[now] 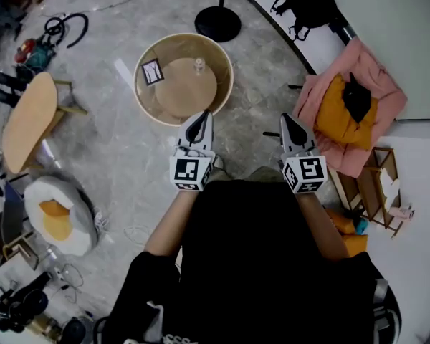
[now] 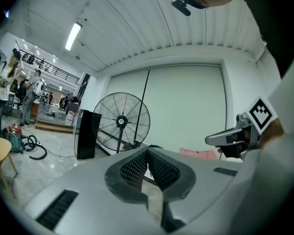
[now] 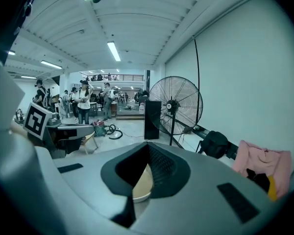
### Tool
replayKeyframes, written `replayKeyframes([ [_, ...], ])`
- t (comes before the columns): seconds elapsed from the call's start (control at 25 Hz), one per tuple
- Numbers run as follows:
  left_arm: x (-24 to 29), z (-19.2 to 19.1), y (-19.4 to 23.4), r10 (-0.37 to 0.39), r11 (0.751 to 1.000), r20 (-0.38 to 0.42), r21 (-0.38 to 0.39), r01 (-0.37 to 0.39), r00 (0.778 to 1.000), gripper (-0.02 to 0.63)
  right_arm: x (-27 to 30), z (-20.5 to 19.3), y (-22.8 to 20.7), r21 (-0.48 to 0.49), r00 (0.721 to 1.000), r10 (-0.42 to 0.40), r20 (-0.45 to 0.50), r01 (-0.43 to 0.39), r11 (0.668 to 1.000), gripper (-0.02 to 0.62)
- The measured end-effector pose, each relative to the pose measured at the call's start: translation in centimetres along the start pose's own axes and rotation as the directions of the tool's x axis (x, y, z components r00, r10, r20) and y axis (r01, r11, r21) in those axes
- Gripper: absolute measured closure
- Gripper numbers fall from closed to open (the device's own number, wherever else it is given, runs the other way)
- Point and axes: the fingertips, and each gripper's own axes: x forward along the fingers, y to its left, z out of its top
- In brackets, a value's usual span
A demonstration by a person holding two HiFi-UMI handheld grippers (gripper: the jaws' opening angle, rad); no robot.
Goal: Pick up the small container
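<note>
The small container point(image 1: 198, 65), a little clear jar, stands on the raised middle of a round wooden table point(image 1: 147, 95), next to a black-framed card point(image 1: 152, 72). My left gripper point(image 1: 205, 113) is held out at the table's near rim, short of the jar; its jaws meet at the tips with nothing between them point(image 2: 147, 150). My right gripper point(image 1: 284, 117) hovers over the floor to the right of the table, also shut and empty point(image 3: 147, 143). Part of the table's pale rim point(image 3: 142, 185) shows under the right jaws. Neither gripper touches the jar.
A standing fan's black base point(image 1: 218, 23) lies beyond the table; the fan point(image 2: 121, 122) faces both gripper views. A pink cloth heap with an orange cushion point(image 1: 351, 106) lies right, a black bag point(image 1: 308, 2) behind it. A wooden stool point(image 1: 29, 120) and an egg-shaped cushion point(image 1: 57, 217) are left.
</note>
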Motion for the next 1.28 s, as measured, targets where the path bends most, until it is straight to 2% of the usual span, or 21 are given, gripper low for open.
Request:
replayKeyframes([
  [0.2, 1.7, -0.9, 2.3, 0.066, 0.998, -0.017, -0.009, -0.066, 0.998, 0.586, 3.7, -1.2, -1.4, 0.004, 0.998, 0.039, -0.053, -0.039, 0.999, 0.578],
  [0.52, 3.9, -1.6, 3.5, 0.160, 0.987, -0.021, 0.004, -0.160, 0.987, 0.586, 10.5, -1.0, -1.1, 0.029, 0.975, 0.221, -0.021, -0.221, 0.975, 0.578],
  [0.68, 6.7, -1.4, 4.9, 0.252, 0.968, -0.017, 0.010, -0.252, 0.968, 0.586, 15.4, -0.6, -1.8, 0.008, 0.942, 0.334, -0.009, -0.334, 0.942, 0.578],
  [0.8, 9.0, -0.7, 6.3, 0.314, 0.949, -0.029, 0.016, -0.314, 0.949, 0.586, 18.7, 1.5, -2.6, -0.027, 0.915, 0.403, 0.003, -0.402, 0.915, 0.578],
  [0.96, 12.4, -0.3, 7.4, 0.361, 0.932, -0.048, 0.003, -0.361, 0.931, 0.584, 22.4, 4.1, -4.6, -0.079, 0.893, 0.450, 0.016, -0.448, 0.891, 0.578],
  [1.16, 17.1, -0.3, 6.3, 0.418, 0.908, -0.061, 0.018, -0.418, 0.906, 0.585, 25.9, 4.9, -9.4, -0.068, 0.866, 0.499, 0.005, -0.498, 0.865, 0.578],
  [1.28, 18.8, -0.6, 6.4, 0.455, 0.890, -0.066, 0.018, -0.455, 0.888, 0.586, 27.8, 5.2, -10.7, -0.060, 0.849, 0.529, 0.001, -0.528, 0.847, 0.578],
])
